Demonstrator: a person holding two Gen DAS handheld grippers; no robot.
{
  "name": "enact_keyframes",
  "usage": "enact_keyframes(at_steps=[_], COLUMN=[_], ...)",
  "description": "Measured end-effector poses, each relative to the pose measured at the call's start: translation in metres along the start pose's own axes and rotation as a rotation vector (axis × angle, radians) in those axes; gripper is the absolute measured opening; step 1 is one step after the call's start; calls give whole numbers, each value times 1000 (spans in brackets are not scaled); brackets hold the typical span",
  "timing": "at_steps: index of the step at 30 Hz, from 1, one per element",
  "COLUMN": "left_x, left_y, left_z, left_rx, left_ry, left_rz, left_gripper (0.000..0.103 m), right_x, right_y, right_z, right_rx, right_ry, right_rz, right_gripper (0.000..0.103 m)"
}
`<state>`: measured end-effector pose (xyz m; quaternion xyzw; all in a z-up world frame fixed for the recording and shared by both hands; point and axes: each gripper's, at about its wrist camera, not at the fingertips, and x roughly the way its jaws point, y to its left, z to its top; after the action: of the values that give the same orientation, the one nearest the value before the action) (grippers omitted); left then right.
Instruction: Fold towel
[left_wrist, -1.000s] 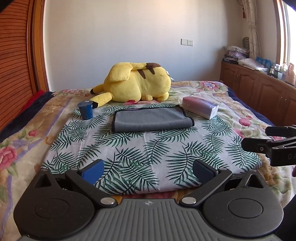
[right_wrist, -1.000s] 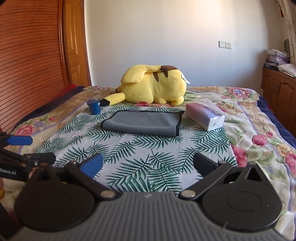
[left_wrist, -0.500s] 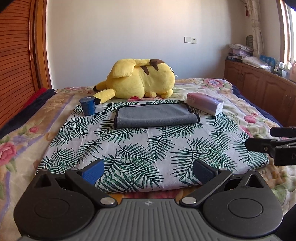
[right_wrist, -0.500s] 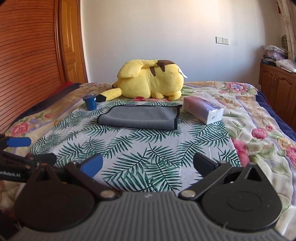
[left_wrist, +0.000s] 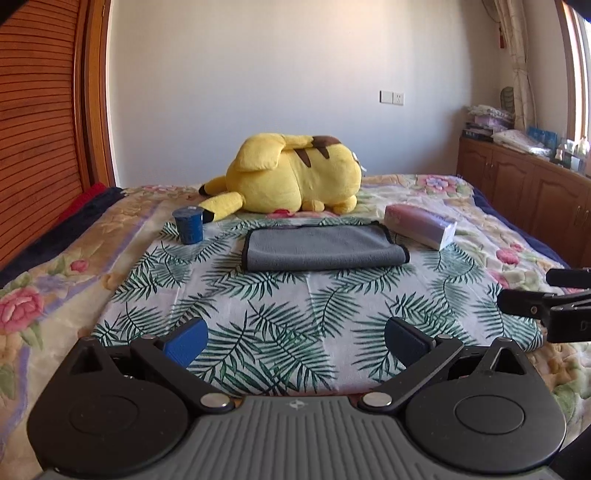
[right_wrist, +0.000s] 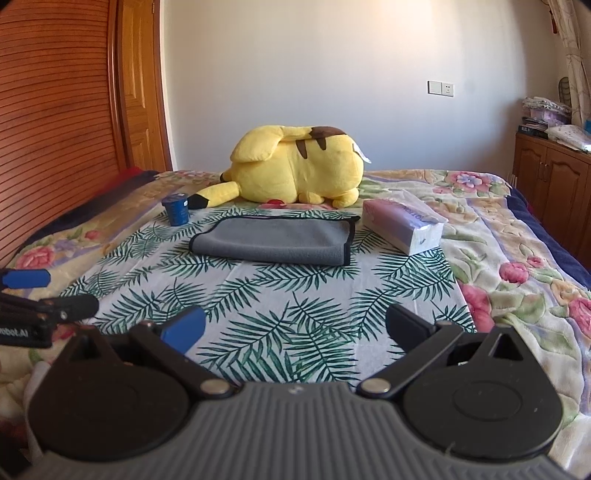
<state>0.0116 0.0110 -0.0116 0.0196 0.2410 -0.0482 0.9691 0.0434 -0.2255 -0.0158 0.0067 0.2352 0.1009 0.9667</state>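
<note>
A grey towel (left_wrist: 321, 247) with a black edge lies folded flat on a palm-leaf cloth (left_wrist: 314, 314) on the bed; it also shows in the right wrist view (right_wrist: 273, 243). My left gripper (left_wrist: 295, 338) is open and empty, low over the cloth's near edge, well short of the towel. My right gripper (right_wrist: 293, 328) is open and empty at a like distance. The right gripper's fingers (left_wrist: 535, 306) show at the right edge of the left wrist view. The left gripper's fingers (right_wrist: 55, 306) show at the left edge of the right wrist view.
A yellow plush toy (left_wrist: 295, 177) lies behind the towel. A blue cup (left_wrist: 188, 225) stands to the towel's left. A tissue pack (left_wrist: 421, 225) lies to its right. A wooden wardrobe (right_wrist: 55, 110) stands left, wooden cabinets (left_wrist: 524, 192) right.
Both grippers have dropped lower and tilted up a little, so the bed sits lower in both views. The towel has not moved. Both grippers stay open.
</note>
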Motion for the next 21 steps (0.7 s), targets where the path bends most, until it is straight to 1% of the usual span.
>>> enact_keyframes(at_steps=[4, 11, 21], left_x=[-3, -11, -18], left_y=[1, 0, 1], left_z=[2, 5, 6], left_rx=[0, 19, 26], left_ry=[-22, -78, -112], left_rz=[4, 26, 46], left_gripper=[87, 87, 87], right_x=[-2, -9, -18], right_y=[0, 0, -5], right_z=[0, 1, 3], right_rx=[2, -10, 9], right_ry=[-17, -78, -146], right_rz=[-9, -36, -77], right_gripper=[103, 103, 103])
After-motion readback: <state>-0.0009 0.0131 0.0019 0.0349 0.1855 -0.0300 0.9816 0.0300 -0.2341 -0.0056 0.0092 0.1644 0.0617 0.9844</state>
